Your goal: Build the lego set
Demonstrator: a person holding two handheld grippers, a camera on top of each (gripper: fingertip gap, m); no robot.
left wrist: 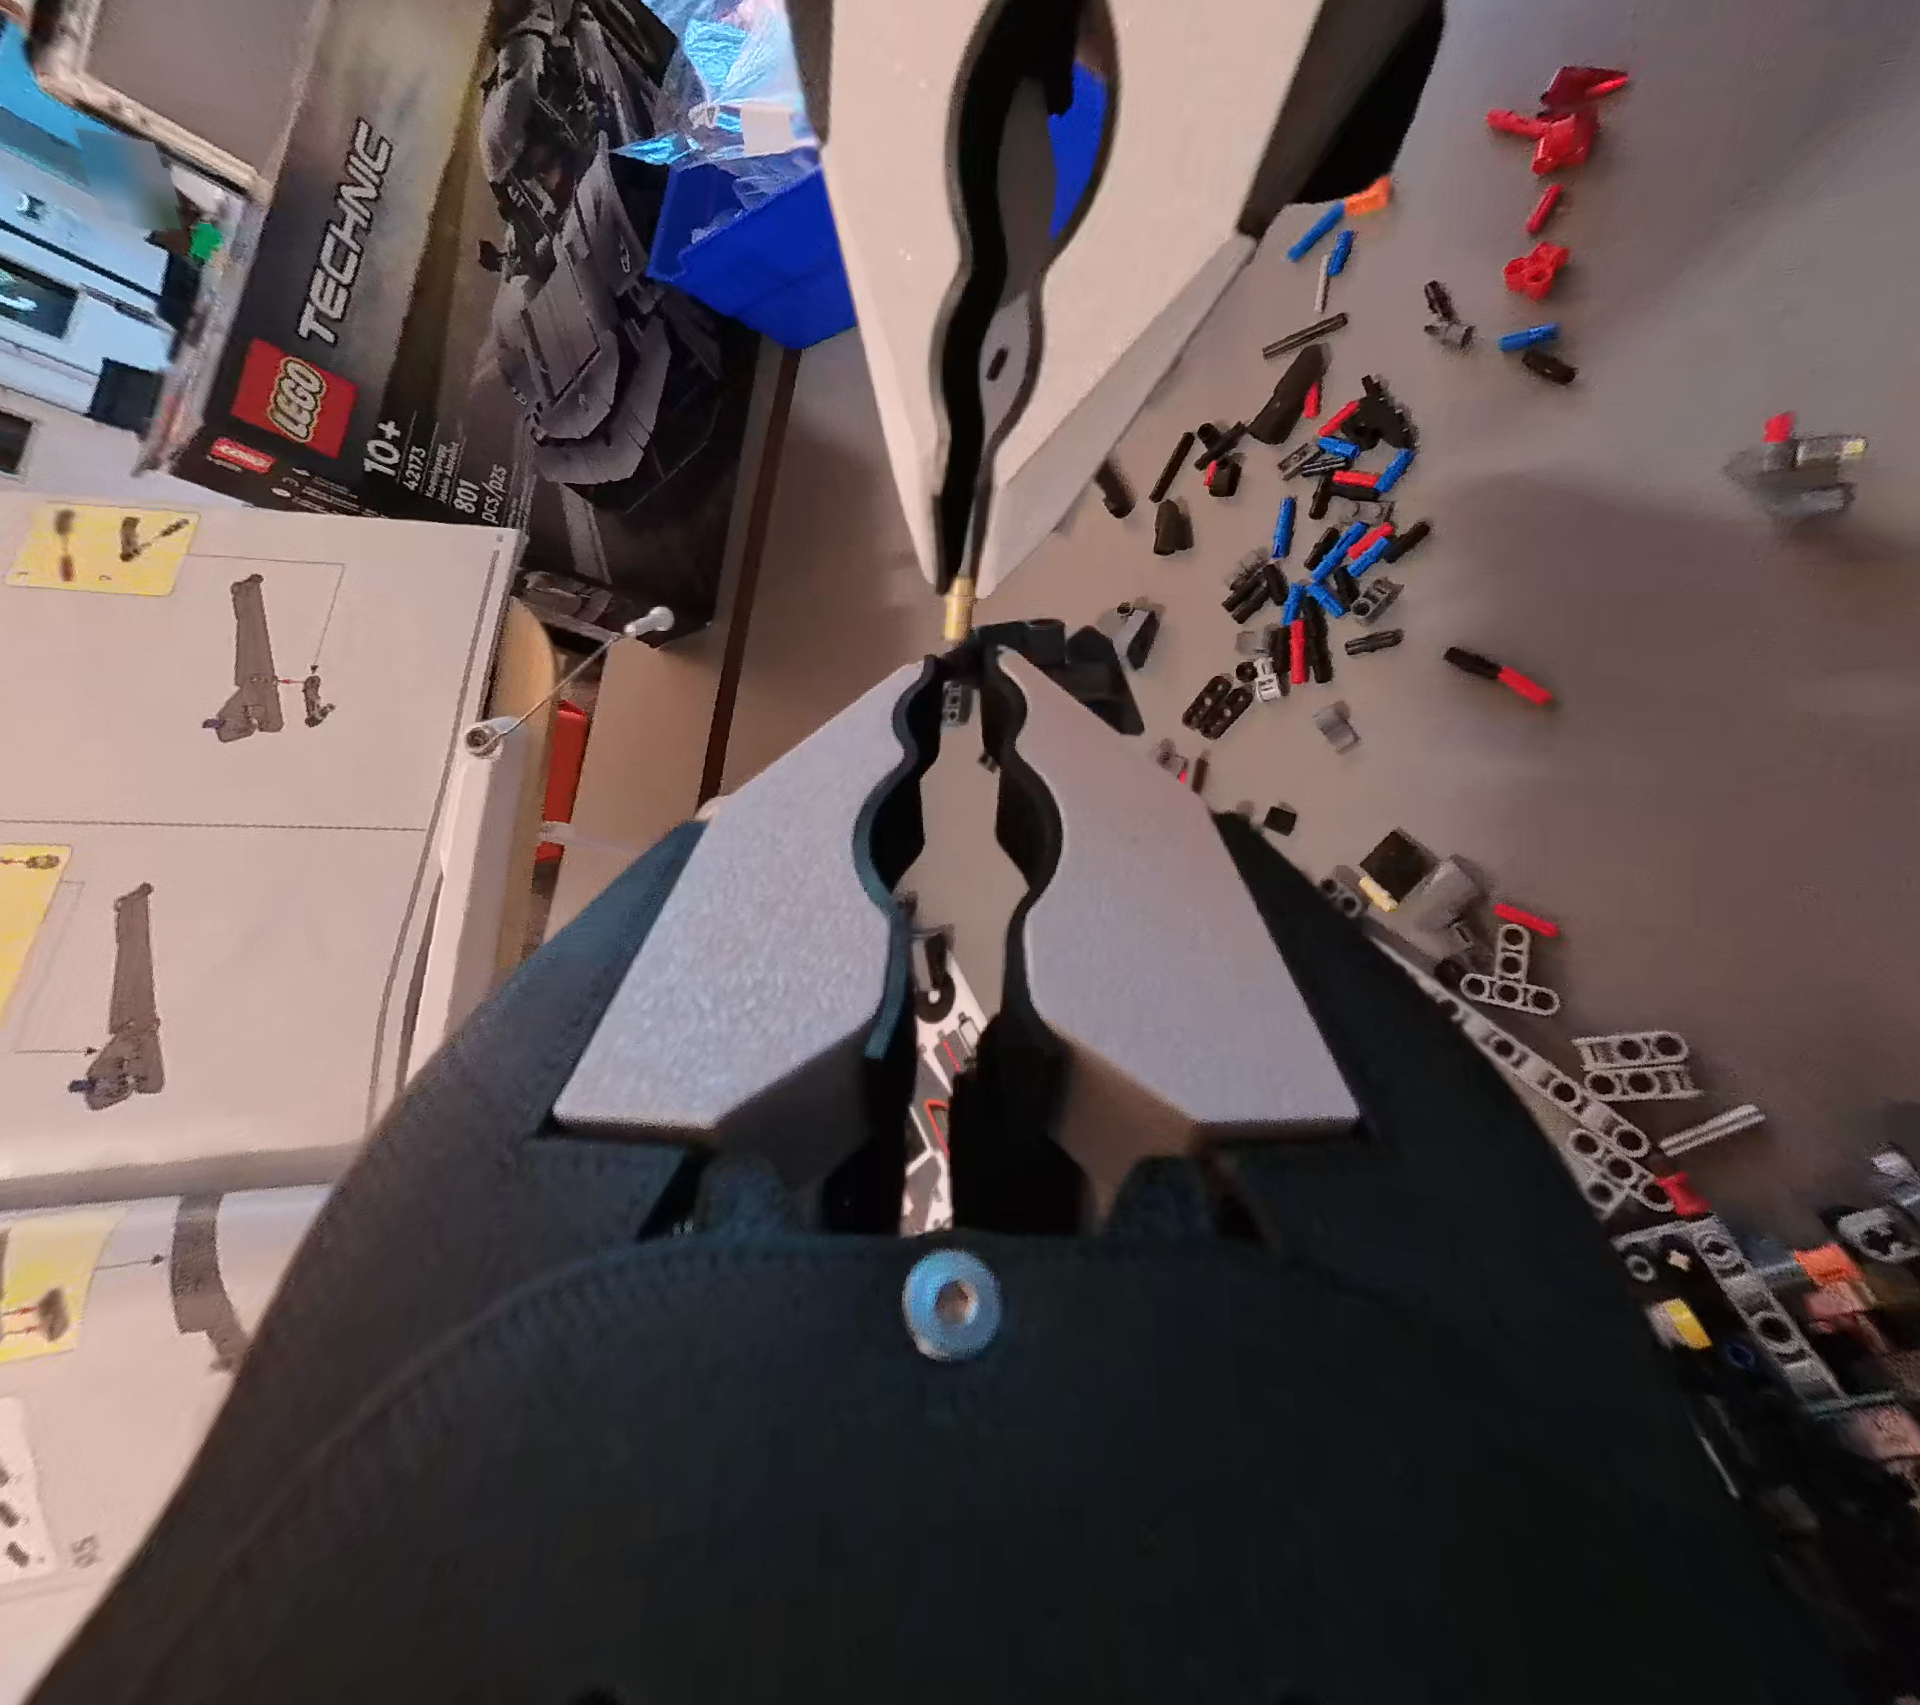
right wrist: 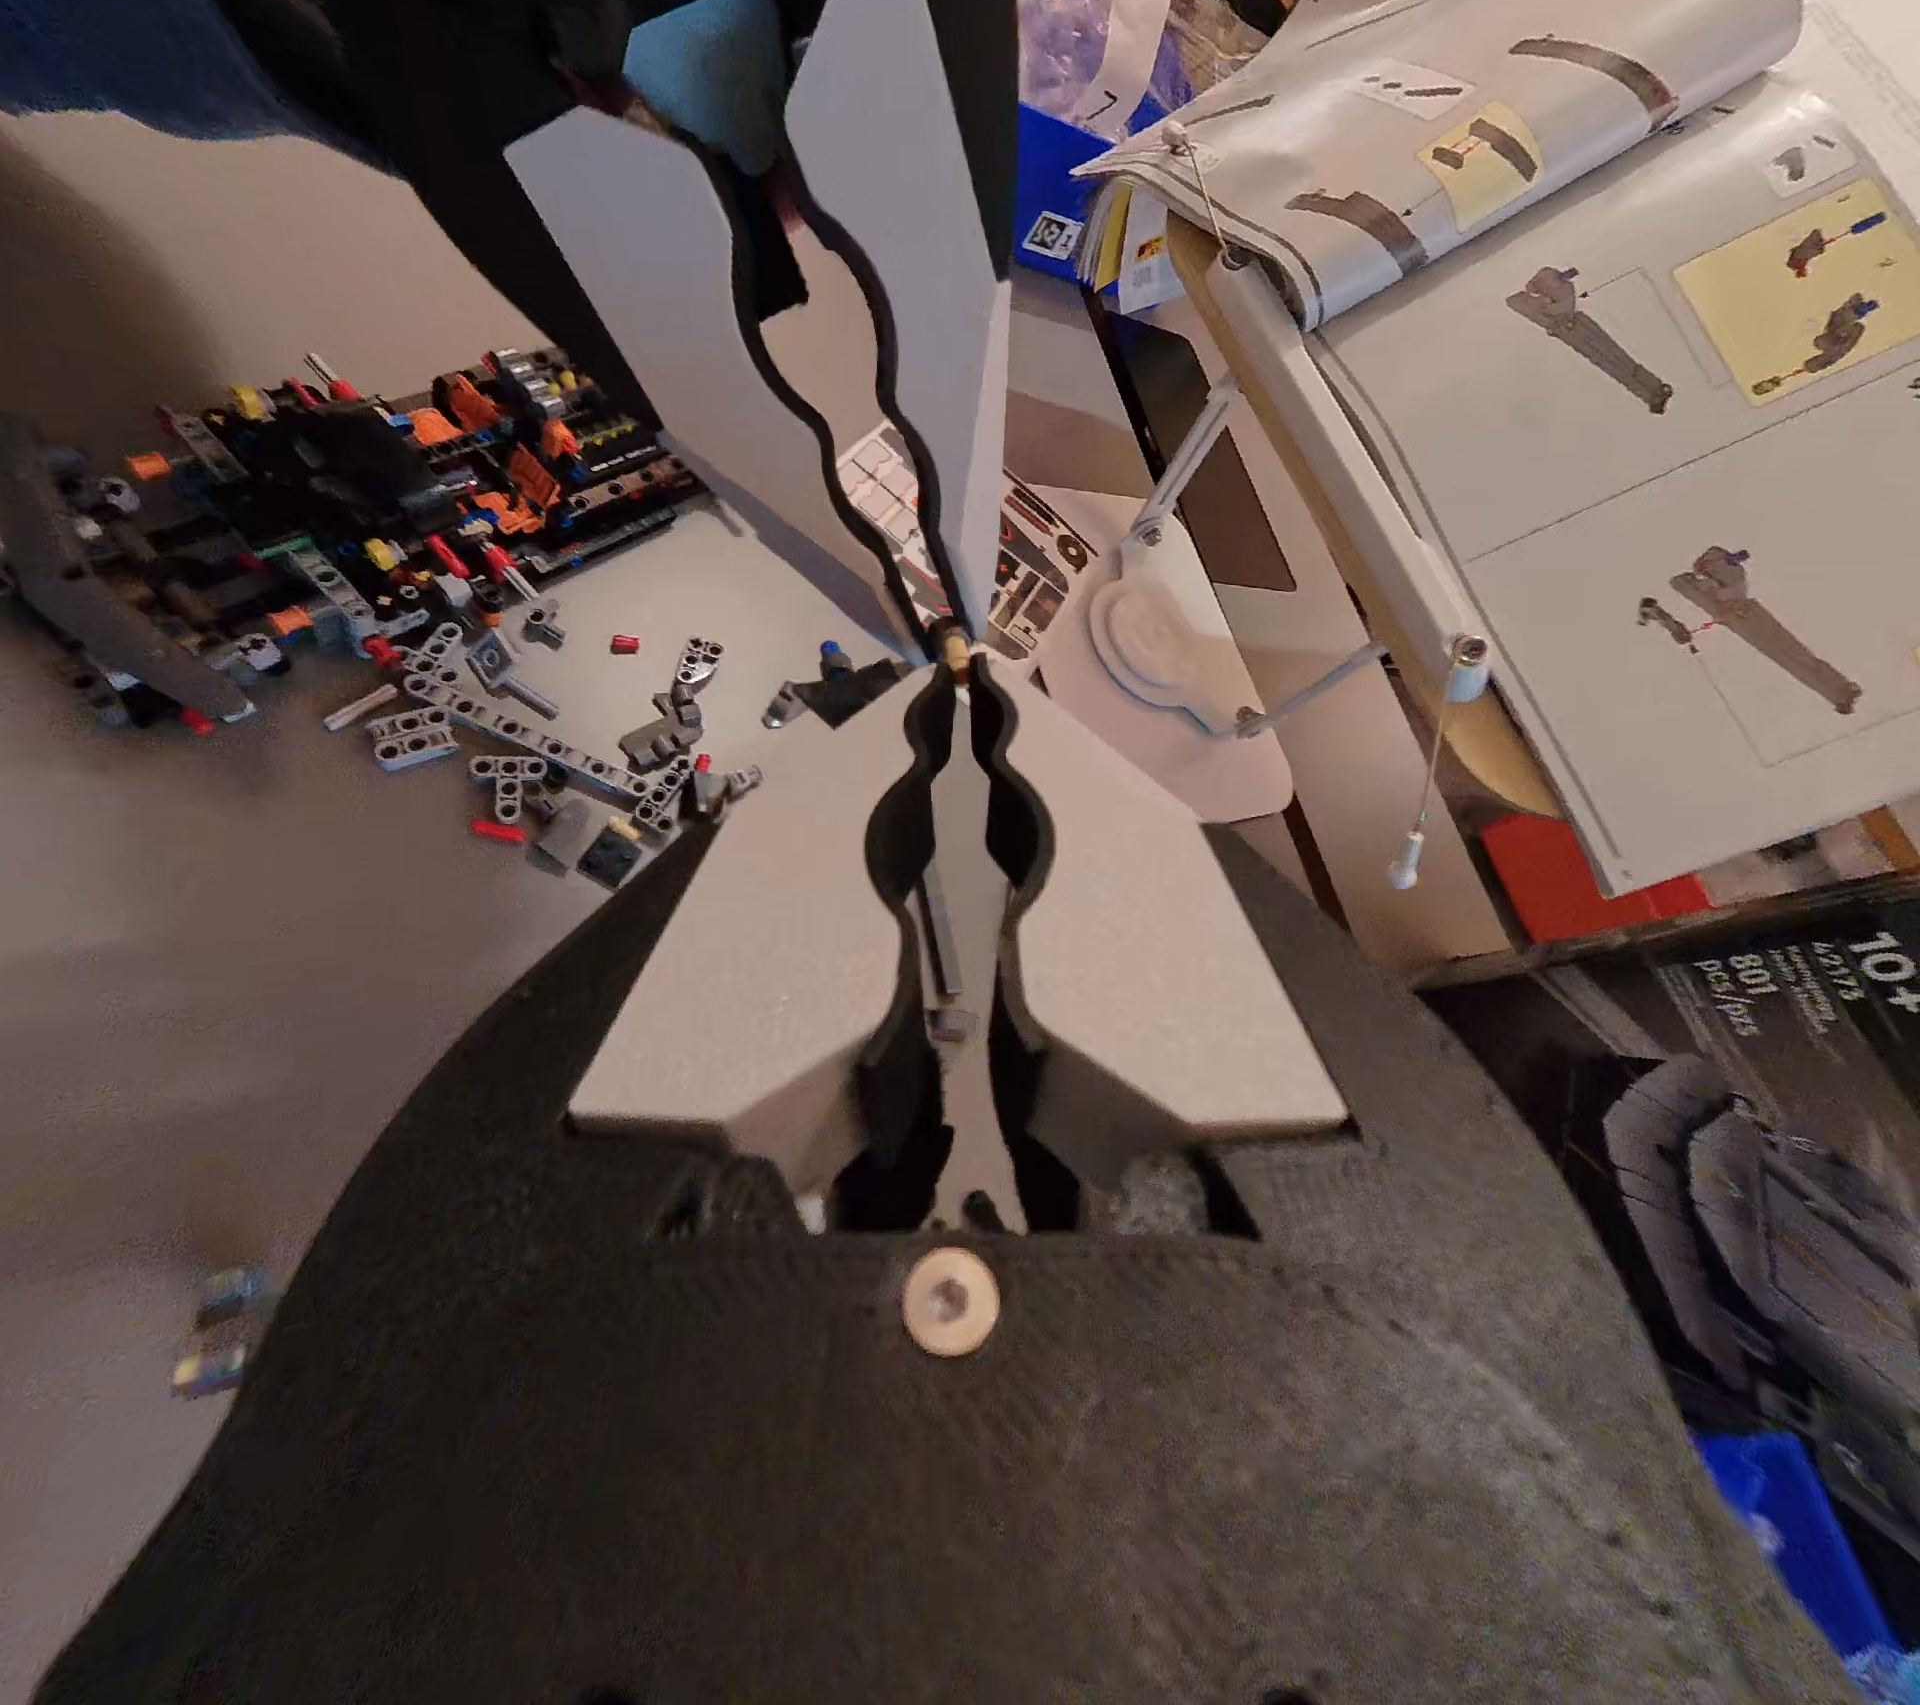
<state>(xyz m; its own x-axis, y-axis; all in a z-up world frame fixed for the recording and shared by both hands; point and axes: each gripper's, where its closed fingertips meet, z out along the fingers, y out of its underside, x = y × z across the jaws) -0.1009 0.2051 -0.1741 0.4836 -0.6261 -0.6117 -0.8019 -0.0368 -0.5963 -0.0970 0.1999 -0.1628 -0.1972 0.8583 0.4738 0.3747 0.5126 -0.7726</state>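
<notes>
My left gripper point(left wrist: 961, 668) is shut on a small black Lego piece point(left wrist: 1023, 637) that sticks out of its tips. My right gripper point(right wrist: 961, 684) is shut on a thin dark axle with a tan tip point(right wrist: 951, 647). The axle lies lengthwise between its fingers. The two grippers meet tip to tip above the table. In the left wrist view the right gripper point(left wrist: 961, 554) comes down from the top, and the tan tip point(left wrist: 956, 606) almost touches the black piece. In the right wrist view the left gripper point(right wrist: 940, 606) comes from the top.
Loose black, blue and red pins point(left wrist: 1320, 533) and red parts point(left wrist: 1548, 128) lie on the grey table. Grey beams point(right wrist: 520, 741) and a partly built model point(right wrist: 343, 492) lie to the left. An open instruction booklet point(right wrist: 1610, 460), the set's box point(left wrist: 416, 253), a blue bin point(left wrist: 748, 253) and a sticker sheet point(right wrist: 1029, 554) stand around. Only a small space, under 4 cm, lies between the two pairs of fingers.
</notes>
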